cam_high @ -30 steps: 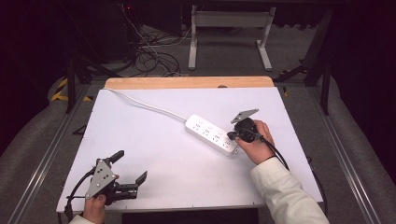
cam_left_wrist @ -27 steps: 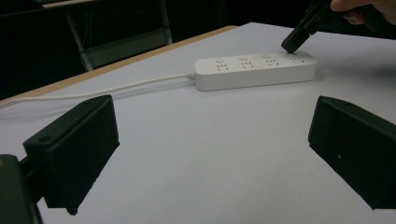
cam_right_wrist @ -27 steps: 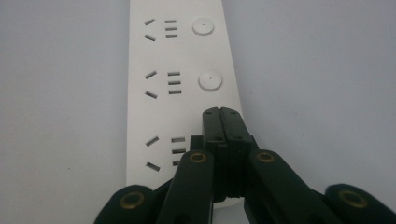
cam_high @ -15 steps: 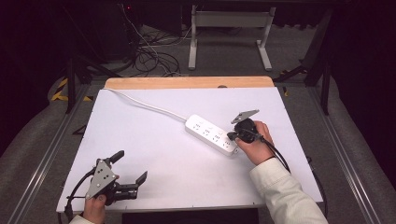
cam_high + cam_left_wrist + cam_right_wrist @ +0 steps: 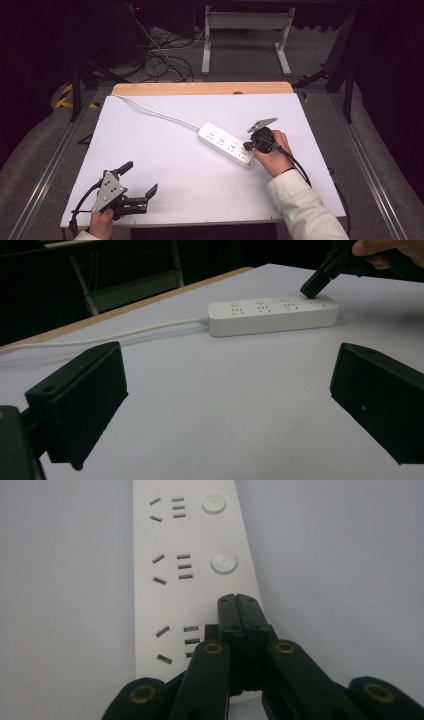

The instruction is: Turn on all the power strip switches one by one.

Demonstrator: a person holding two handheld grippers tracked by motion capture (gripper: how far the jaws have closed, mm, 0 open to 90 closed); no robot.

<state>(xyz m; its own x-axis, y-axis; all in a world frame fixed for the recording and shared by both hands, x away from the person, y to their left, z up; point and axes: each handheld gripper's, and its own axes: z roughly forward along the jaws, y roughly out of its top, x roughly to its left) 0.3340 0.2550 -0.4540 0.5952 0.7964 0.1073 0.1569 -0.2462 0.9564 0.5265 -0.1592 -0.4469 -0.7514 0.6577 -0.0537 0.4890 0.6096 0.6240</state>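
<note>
Pressing down on the power strip [image 5: 227, 143] with the right gripper [image 5: 248, 146]: jaws fully together, nothing between them, tips set on the strip's top face at the end farthest from its cord [image 5: 155, 113]. In the right gripper view the closed tips [image 5: 238, 605] sit just beside the last socket's slots, in line with the round buttons [image 5: 223, 562] of the sockets ahead. The left gripper view shows the same contact from the side, the right gripper's tip [image 5: 314, 287] meeting the strip's far right end. Strip lies flat on the white worktop [image 5: 190, 185], right of centre, angled, with the white cord running off toward the far left corner. Right hand [image 5: 272, 152] wraps the gripper body, sleeve coming in from the bottom right. Left gripper [image 5: 140, 182] is at the near left corner of the worktop, well apart from the strip, jaws spread wide, holding nothing; bare worktop shows between its two black pads [image 5: 80, 395]. Left hand [image 5: 102, 222] grips it from below at the worktop edge.
</note>
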